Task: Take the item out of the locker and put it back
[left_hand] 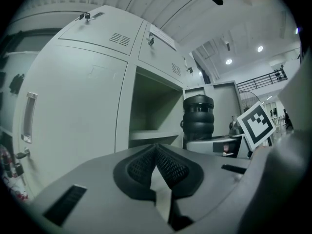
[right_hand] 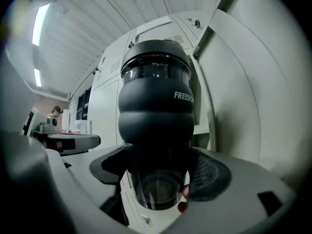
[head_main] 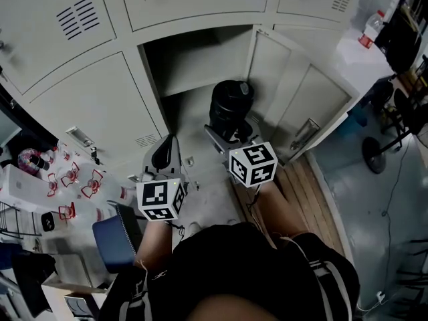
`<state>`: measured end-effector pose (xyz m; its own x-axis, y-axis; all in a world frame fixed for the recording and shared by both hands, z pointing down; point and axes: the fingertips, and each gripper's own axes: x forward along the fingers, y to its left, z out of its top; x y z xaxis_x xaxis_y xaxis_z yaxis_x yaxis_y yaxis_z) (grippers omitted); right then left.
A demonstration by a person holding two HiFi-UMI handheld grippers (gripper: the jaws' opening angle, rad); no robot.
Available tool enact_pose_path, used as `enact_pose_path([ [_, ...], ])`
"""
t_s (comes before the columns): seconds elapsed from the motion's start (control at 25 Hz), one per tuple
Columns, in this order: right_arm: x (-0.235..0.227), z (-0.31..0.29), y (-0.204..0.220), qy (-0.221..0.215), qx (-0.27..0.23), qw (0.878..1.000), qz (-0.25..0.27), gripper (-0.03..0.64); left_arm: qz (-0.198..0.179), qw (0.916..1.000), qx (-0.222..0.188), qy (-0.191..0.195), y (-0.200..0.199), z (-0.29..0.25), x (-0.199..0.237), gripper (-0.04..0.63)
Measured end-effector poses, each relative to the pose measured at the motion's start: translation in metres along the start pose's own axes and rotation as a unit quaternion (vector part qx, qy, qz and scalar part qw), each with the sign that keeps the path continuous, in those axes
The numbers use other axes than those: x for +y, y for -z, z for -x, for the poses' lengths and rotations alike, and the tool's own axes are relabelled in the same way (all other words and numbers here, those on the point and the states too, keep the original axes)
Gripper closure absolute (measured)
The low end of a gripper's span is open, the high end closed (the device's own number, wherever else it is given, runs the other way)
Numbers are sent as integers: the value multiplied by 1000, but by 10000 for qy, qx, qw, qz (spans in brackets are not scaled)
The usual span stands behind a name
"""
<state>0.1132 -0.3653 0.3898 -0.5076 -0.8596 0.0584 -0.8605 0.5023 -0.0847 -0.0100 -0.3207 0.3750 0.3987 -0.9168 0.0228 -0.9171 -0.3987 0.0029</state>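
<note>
A black ribbed bottle (head_main: pixel 230 107) with a dark lid hangs in front of the open locker (head_main: pixel 194 65), held near its lower end. My right gripper (head_main: pixel 231 134) is shut on the bottle (right_hand: pixel 156 116), whose body fills the right gripper view between the two pads. My left gripper (head_main: pixel 164 154) points at the locker front left of the opening, its jaws shut with nothing between them (left_hand: pixel 157 167). In the left gripper view the bottle (left_hand: pixel 198 116) stands to the right, before the locker's shelf (left_hand: pixel 151 134).
The locker door (head_main: pixel 294 105) stands swung open on the right. Closed locker doors (head_main: pixel 93 105) surround the opening. A blue chair (head_main: pixel 115 236) and clutter lie at the lower left. A white bottle with a red label (head_main: pixel 370 31) stands on a surface at the upper right.
</note>
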Motion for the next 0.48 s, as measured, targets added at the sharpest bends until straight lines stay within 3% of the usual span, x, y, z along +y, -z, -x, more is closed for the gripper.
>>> enact_pose_path([
  [0.48, 6, -3, 7, -89, 108, 9999, 19, 227, 1, 10000, 20, -93, 2, 1, 7, 583],
])
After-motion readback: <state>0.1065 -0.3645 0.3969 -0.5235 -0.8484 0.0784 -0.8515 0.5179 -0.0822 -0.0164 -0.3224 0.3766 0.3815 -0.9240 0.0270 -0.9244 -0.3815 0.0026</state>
